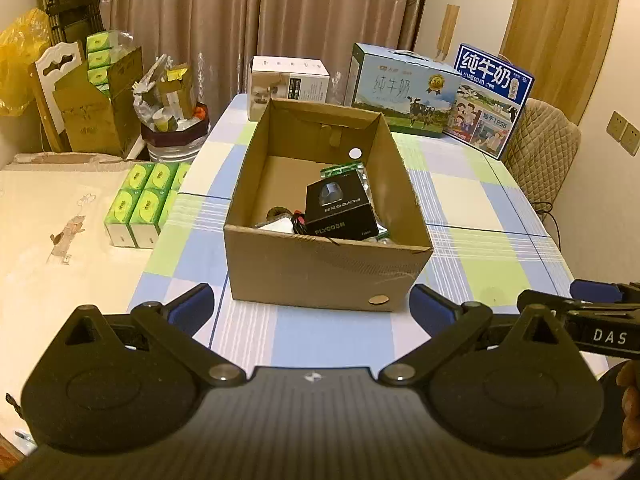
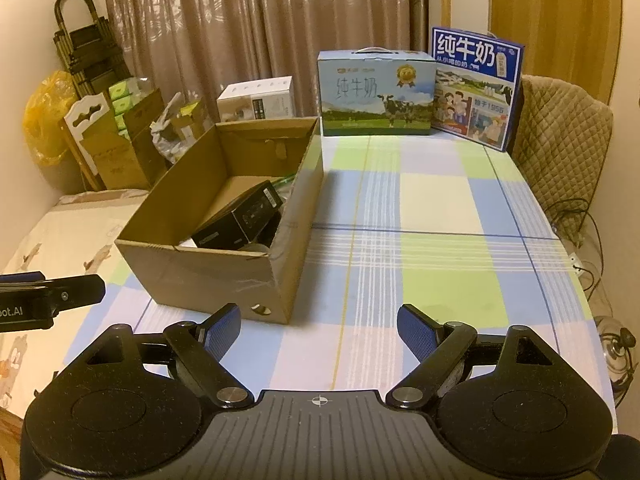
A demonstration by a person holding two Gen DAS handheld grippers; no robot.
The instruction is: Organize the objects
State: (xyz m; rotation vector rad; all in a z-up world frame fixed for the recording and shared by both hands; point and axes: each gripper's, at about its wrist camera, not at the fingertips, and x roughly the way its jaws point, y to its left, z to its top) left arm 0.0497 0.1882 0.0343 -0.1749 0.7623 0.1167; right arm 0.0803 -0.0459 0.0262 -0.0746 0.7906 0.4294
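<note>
From the left wrist, the left gripper (image 1: pixel 314 312) hangs with its blue-padded fingers spread wide, holding nothing, just short of the open brown cardboard box (image 1: pixel 320 268) on the blue-green checked tablecloth (image 1: pixel 480 264). Inside lies a black rectangular FLYCO carton (image 1: pixel 340 210); the small items beneath it are mostly hidden.

From the right wrist, the right gripper (image 2: pixel 319 330) is likewise spread and empty above the cloth, right of the box, whose wall cuts off the black carton.

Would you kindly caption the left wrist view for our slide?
Open left gripper faces a cardboard box holding a black Flyco box on the checked tablecloth.
</note>
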